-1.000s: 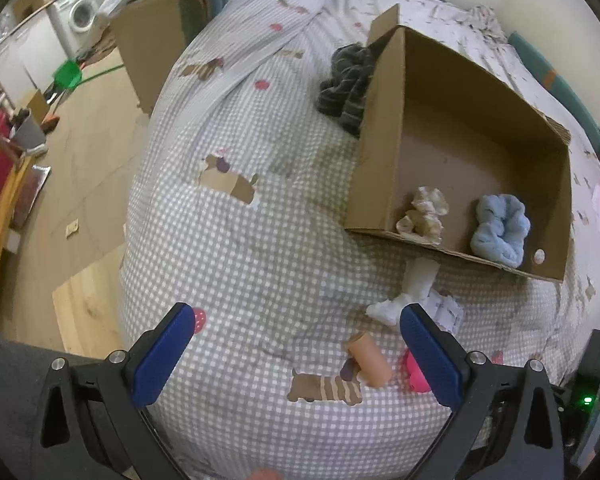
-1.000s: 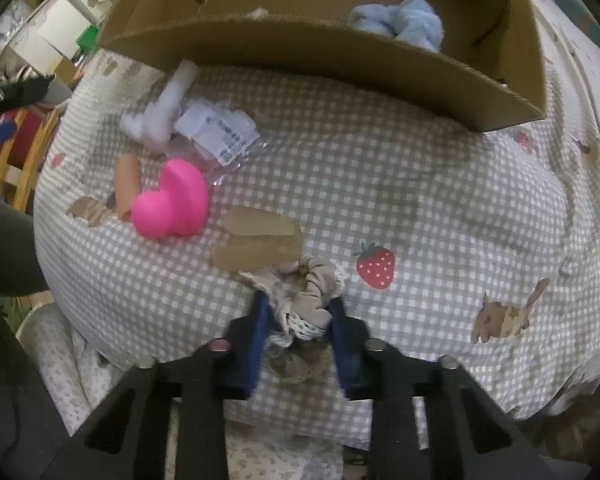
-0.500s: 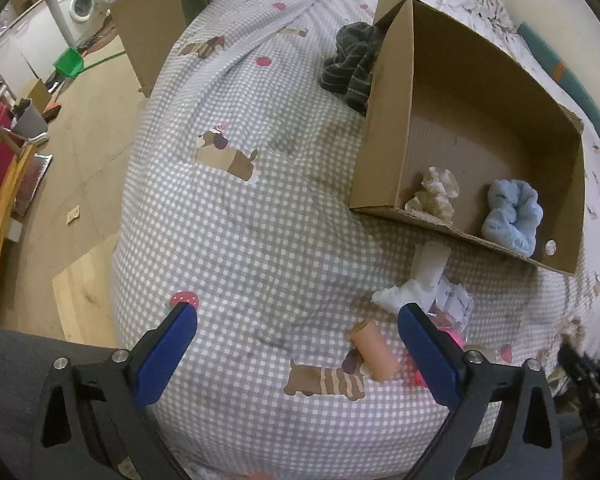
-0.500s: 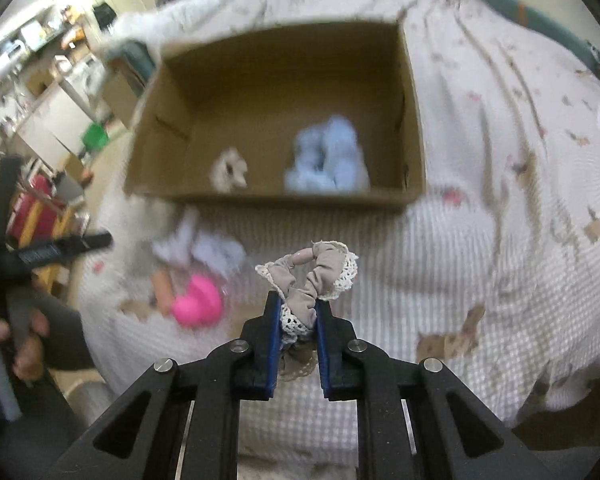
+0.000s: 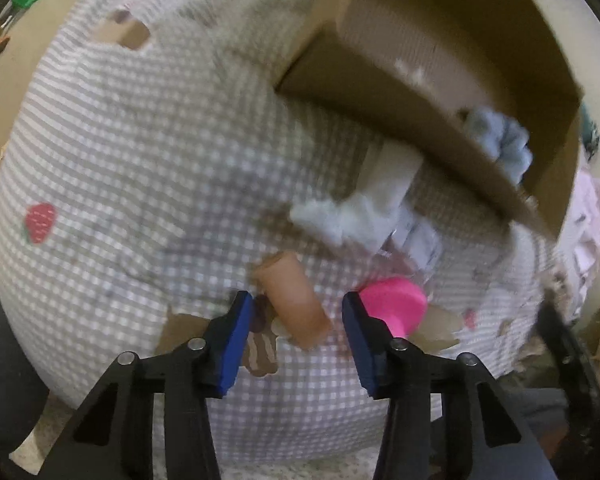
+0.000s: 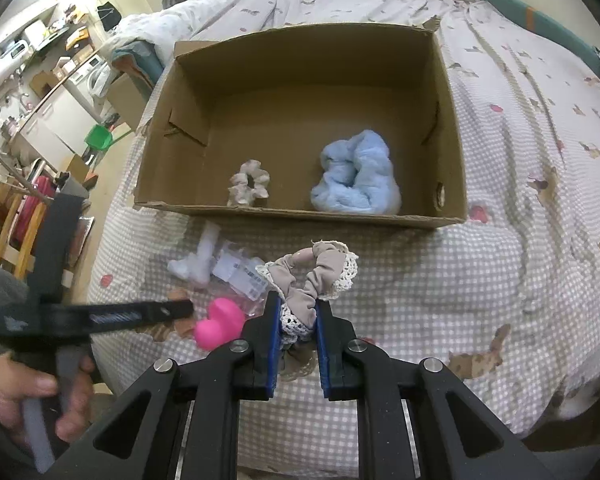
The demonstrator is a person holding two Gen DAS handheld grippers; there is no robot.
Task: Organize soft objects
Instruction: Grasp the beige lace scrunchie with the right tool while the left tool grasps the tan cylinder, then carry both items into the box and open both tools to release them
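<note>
Your right gripper (image 6: 296, 332) is clamped on a beige scrunchie (image 6: 314, 276) with white lace trim; it stands up from the blue pads, its loop rising toward the box, held above the checked bedspread (image 6: 440, 280). Your left gripper (image 5: 298, 336) is spread wide, its pads on either side of an orange roll (image 5: 292, 300) that lies flat, its long axis running away and to the left. Just right of it sits a pink heart (image 5: 396, 300). Farther off, the cardboard box (image 6: 300, 216) holds a small pale scrunchie (image 6: 249, 182) and a fluffy blue scrunchie (image 6: 358, 180).
</note>
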